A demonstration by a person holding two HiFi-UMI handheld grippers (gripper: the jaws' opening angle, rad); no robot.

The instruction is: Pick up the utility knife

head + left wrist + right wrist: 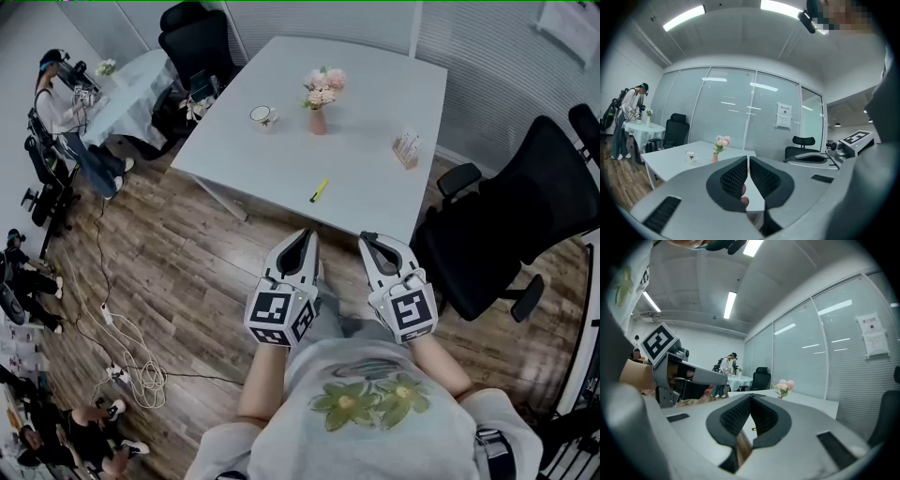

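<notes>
Head view: left gripper (306, 236) and right gripper (368, 238) held side by side near torso, aimed at table (375, 112); utility knife (320, 190) laid ahead of both tips, well apart. Left gripper view: jaws pressed together, nothing held. Right gripper view: jaws likewise closed, empty; reach judged not yet begun

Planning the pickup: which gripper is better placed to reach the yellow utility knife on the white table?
Left, narrowly: the utility knife lies nearer the left gripper, almost straight ahead of it. Both it and the right gripper are shut and empty.

Left gripper (748, 158), jaws together, faces white table (669, 162).
</notes>
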